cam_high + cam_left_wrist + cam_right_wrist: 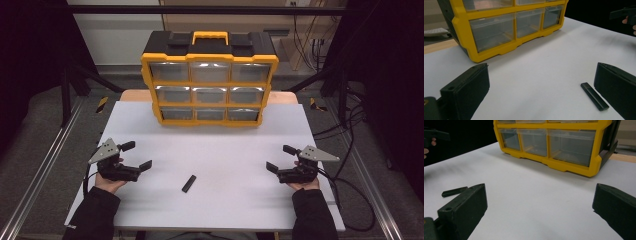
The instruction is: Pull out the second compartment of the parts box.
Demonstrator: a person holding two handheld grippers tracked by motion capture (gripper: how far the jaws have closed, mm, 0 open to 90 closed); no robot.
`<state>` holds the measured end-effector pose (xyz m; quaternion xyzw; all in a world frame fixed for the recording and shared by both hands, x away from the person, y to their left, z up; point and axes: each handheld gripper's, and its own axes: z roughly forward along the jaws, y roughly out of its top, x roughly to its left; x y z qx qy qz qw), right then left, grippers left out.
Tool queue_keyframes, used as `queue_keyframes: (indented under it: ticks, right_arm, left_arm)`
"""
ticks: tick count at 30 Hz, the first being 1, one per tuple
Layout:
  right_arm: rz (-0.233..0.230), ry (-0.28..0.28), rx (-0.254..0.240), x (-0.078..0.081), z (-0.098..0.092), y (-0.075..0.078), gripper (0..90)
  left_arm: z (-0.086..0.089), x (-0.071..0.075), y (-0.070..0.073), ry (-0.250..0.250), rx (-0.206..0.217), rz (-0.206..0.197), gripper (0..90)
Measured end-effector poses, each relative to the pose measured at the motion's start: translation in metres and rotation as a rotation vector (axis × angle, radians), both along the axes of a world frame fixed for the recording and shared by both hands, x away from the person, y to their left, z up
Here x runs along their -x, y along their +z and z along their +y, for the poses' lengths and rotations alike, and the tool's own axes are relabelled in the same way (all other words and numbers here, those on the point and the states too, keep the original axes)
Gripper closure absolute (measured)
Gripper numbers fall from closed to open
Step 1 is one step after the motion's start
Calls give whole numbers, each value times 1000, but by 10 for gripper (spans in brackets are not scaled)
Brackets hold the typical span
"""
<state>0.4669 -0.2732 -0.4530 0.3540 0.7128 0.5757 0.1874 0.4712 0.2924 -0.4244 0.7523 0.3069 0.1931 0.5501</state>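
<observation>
Between the jaws of the left gripper (136, 156), spread wide at the table's near left, lies bare white table (225, 150) and nothing gripped; the small black bar (188, 183) lies flat just beside its right-hand jaw in the left gripper view, clear of both pads. At the near right, the right gripper (280, 158) stands equally wide apart and empty, touching nothing, with the bar well off toward the middle. Beyond both, at the far edge of the table, the yellow drawer organiser (209, 85) stands upright, its clear drawers all pushed in.
</observation>
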Motion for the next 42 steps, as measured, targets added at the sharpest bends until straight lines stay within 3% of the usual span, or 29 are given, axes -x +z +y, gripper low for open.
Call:
queue_keyframes:
  ticks: [26, 42]
  right_arm:
    - [3, 14, 15, -1, 0, 0, 1]
    - [5, 22, 19, -1, 2, -1, 1]
  left_arm:
    - [-17, -11, 18, -18, -62, -15, 0]
    - [-36, -20, 38, -44, -102, -60, 0]
